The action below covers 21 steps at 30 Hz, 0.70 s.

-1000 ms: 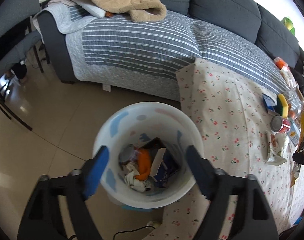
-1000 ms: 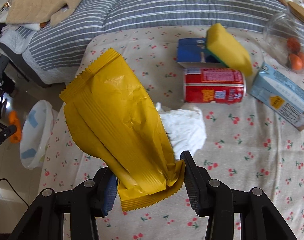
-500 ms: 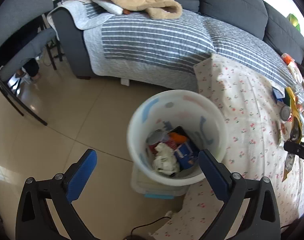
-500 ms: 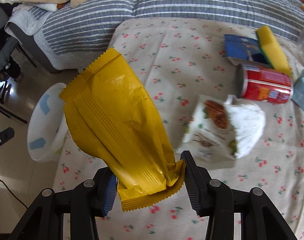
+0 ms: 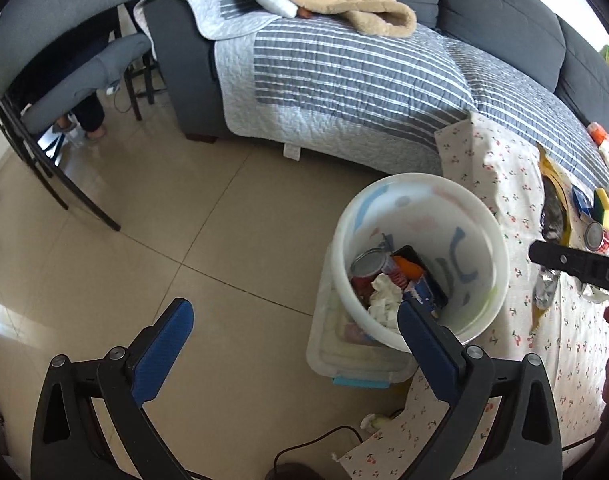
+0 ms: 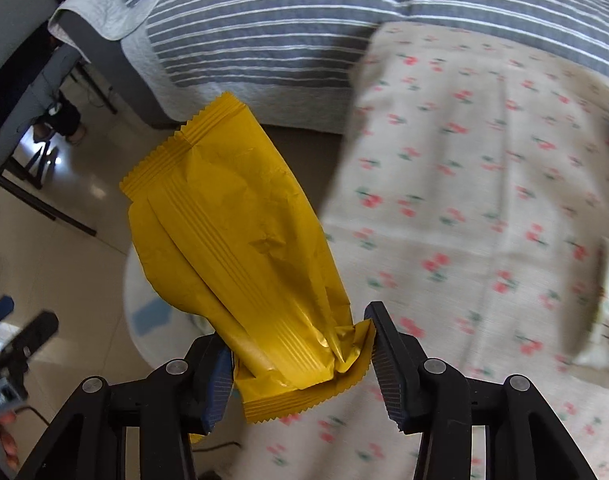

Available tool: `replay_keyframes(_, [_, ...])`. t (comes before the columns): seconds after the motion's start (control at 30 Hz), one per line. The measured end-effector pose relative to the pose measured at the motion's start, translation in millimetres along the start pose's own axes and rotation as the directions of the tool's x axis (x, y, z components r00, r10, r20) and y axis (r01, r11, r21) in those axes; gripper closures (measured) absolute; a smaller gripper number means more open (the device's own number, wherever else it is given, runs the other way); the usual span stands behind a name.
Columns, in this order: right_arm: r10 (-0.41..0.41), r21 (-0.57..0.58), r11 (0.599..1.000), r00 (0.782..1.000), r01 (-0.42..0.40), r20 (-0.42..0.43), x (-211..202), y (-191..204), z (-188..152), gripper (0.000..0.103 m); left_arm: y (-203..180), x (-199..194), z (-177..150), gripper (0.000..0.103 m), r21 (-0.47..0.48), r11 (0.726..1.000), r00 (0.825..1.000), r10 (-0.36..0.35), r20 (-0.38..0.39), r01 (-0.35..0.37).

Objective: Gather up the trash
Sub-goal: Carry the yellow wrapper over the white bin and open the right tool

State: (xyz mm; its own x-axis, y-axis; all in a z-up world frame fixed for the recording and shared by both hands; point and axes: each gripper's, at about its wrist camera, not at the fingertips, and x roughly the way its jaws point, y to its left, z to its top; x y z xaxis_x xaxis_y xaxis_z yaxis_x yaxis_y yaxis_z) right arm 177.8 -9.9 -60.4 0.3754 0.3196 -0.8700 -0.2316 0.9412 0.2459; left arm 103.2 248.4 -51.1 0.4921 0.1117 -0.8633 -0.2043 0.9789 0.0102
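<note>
My right gripper (image 6: 300, 348) is shut on a yellow snack wrapper (image 6: 240, 264) and holds it above the table's left edge, with the white bin (image 6: 144, 320) partly hidden behind it. In the left wrist view the white bin (image 5: 480, 216) stands on the floor beside the table and holds a can, crumpled paper and wrappers. My left gripper (image 5: 292, 328) is open and empty over the floor, left of the bin. The right gripper's finger (image 5: 572, 262) and the wrapper (image 5: 556, 184) show at the right edge.
The table has a cherry-print cloth (image 6: 484, 208) with a can (image 5: 596, 236), a yellow sponge (image 5: 602, 206) and other litter on it. A sofa with a striped quilt (image 5: 344, 76) lies behind. A grey chair (image 5: 64, 64) stands at left. A clear lidded box (image 5: 344, 356) sits under the bin.
My right gripper has carried the wrapper left, from over the table's middle to its left edge near the bin. My left gripper has drawn back and left, away from the bin.
</note>
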Motion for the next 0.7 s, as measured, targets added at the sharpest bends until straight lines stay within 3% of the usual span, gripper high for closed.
replay_keyframes(0.43, [0.007, 0.011, 1.000, 1.000, -0.007, -0.004, 25, 32, 19, 0.043, 2, 0, 2, 0.000, -0.004, 1.000, 1.000, -0.014, -0.001, 0.014])
replay_keyframes(0.5, [0.027, 0.020, 0.999, 1.000, -0.027, -0.004, 24, 31, 20, 0.031, -1, -1, 2, 0.000, -0.001, 1.000, 1.000, -0.014, 0.001, 0.014])
replay_keyframes(0.6, [0.054, 0.023, 0.998, 0.999, -0.054, -0.002, 19, 32, 21, 0.025, -4, -2, 1, 0.000, 0.005, 1.000, 1.000, -0.014, 0.002, 0.014])
replay_keyframes(0.7, [0.027, -0.014, 1.000, 1.000, -0.027, 0.012, 9, 34, 21, 0.023, -10, -4, 1, 0.000, 0.009, 1.000, 1.000, -0.015, 0.003, 0.015])
